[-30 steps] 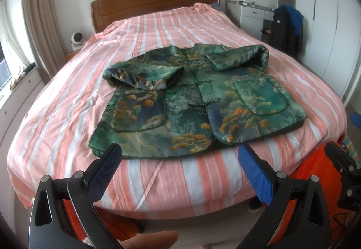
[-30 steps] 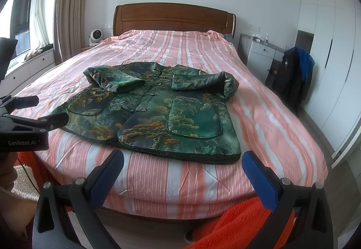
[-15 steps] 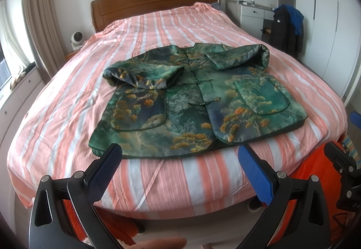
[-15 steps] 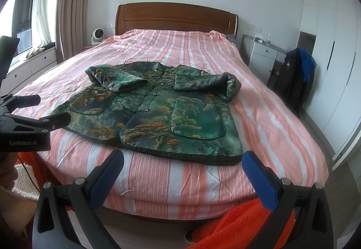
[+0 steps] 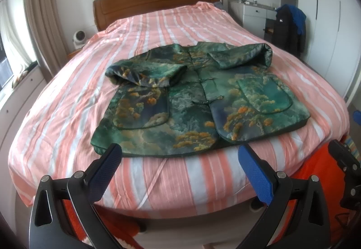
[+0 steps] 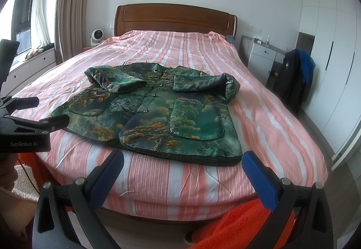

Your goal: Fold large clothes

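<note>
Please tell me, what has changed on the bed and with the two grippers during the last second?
Almost nothing. The right gripper drifted slightly, so the green jacket shifts a little in its view. The left gripper stayed open and in place, holding nothing. The jacket lies as before on the striped bed, both sleeves folded in.

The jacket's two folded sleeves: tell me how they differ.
The left sleeve lies slanted, its cuff pointing toward the bed's left side; the right sleeve lies nearly straight across the chest. The left sleeve carries orange patches; the right sleeve reads mostly plain green. The right sleeve's bend bulges past the jacket's side edge; the left sleeve's does not. Both are folded inward over the front.
</note>
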{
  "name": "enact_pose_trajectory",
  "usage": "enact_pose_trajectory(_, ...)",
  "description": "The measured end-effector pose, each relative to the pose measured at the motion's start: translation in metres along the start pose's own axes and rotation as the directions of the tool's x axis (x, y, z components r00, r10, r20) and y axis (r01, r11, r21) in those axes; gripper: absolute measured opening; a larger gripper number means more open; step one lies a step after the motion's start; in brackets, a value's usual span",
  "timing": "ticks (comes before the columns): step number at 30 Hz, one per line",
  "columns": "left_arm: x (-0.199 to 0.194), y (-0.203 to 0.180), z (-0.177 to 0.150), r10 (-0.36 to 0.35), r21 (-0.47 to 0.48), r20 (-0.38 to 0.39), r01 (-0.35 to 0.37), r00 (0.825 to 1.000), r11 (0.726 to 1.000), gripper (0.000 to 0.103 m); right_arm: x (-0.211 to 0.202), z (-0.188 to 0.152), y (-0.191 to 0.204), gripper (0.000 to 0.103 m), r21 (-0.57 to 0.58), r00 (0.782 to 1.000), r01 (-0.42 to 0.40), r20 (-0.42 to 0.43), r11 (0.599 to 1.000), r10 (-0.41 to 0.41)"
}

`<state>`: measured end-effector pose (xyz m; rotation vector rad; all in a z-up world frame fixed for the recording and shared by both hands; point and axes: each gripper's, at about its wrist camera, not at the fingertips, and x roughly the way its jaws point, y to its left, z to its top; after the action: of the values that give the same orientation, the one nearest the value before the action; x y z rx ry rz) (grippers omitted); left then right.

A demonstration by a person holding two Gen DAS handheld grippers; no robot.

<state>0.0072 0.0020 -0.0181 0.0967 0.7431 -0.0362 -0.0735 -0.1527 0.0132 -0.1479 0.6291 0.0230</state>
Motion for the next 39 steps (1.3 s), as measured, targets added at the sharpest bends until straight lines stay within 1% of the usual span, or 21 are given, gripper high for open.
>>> enact_pose_trajectory(10, 0.003, -0.001, -0.004, 0.008, 0.005, 0.003, -0.008, 1.000, 1.000, 0.103, 0.000, -0.001, 0.000, 0.103, -0.001, 1.000, 0.001, -0.001, 1.000, -0.001)
enact_pose_trajectory(16, 0.009, -0.005, -0.009, -0.003, 0.019, -0.029, 0.003, 1.000, 1.000, 0.103, 0.001, -0.002, 0.000, 0.103, -0.001, 1.000, 0.002, -0.002, 1.000, -0.002)
enact_pose_trajectory(19, 0.010, -0.006, -0.009, 0.004, 0.029, -0.039, -0.003, 0.999, 1.000, 0.103, 0.001, -0.002, 0.000, 0.103, -0.001, 1.000, 0.003, -0.003, 1.000, -0.003)
enact_pose_trajectory(21, 0.009, -0.004, -0.008, 0.001, 0.020, -0.029, -0.001, 1.000, 1.000, 0.103, 0.001, -0.003, 0.000, 0.103, -0.001, 1.000, 0.003, -0.005, 1.000, -0.003)
enact_pose_trajectory(25, 0.007, 0.003, -0.003, 0.016, -0.006, 0.001, -0.016, 1.000, 1.000, 0.103, 0.001, -0.003, 0.001, 0.103, -0.002, 1.000, 0.003, -0.006, 1.000, -0.003)
enact_pose_trajectory(27, 0.005, 0.009, -0.001, 0.048, -0.015, 0.039, -0.048, 0.998, 0.999, 0.103, 0.001, -0.004, 0.001, 0.103, -0.002, 1.000, 0.003, -0.005, 1.000, -0.003)
enact_pose_trajectory(28, 0.003, 0.011, 0.000, 0.082, -0.013, 0.066, -0.081, 0.994, 0.997, 0.103, 0.002, -0.004, 0.001, 0.103, -0.002, 1.000, 0.003, -0.004, 1.000, -0.003)
enact_pose_trajectory(30, 0.002, 0.015, 0.001, 0.193, -0.007, 0.118, -0.194, 0.974, 0.981, 0.103, 0.002, -0.004, 0.001, 0.103, -0.002, 1.000, 0.003, -0.006, 1.000, -0.003)
enact_pose_trajectory(31, 0.003, 0.017, 0.001, 0.225, -0.002, 0.120, -0.226, 0.967, 0.974, 0.103, 0.002, -0.004, 0.001, 0.103, -0.002, 1.000, 0.003, -0.005, 1.000, -0.003)
enact_pose_trajectory(32, 0.004, 0.021, 0.002, 0.230, -0.005, 0.113, -0.231, 0.967, 0.973, 0.103, 0.002, -0.004, 0.001, 0.103, -0.002, 1.000, 0.003, -0.005, 1.000, -0.003)
enact_pose_trajectory(33, 0.006, 0.026, 0.002, 0.216, -0.017, 0.093, -0.216, 0.972, 0.976, 0.103, 0.002, -0.004, 0.001, 0.103, -0.002, 1.000, 0.003, -0.005, 1.000, -0.003)
enact_pose_trajectory(34, 0.010, 0.032, 0.002, 0.189, -0.034, 0.063, -0.187, 0.980, 0.982, 0.103, 0.001, -0.004, 0.000, 0.103, -0.002, 1.000, 0.003, -0.005, 1.000, -0.003)
enact_pose_trajectory(36, 0.016, 0.042, 0.000, 0.151, -0.061, 0.014, -0.150, 0.988, 0.987, 0.103, 0.002, -0.004, 0.000, 0.103, -0.001, 1.000, 0.003, -0.004, 1.000, -0.003)
enact_pose_trajectory(37, 0.020, 0.046, -0.001, 0.146, -0.072, 0.001, -0.146, 0.989, 0.987, 0.103, 0.002, -0.004, 0.000, 0.103, -0.002, 1.000, 0.002, -0.005, 1.000, -0.002)
enact_pose_trajectory(39, 0.028, 0.056, -0.004, 0.167, -0.100, -0.035, -0.170, 0.985, 0.980, 0.103, 0.002, -0.004, 0.000, 0.103, -0.003, 1.000, 0.000, -0.004, 1.000, 0.000)
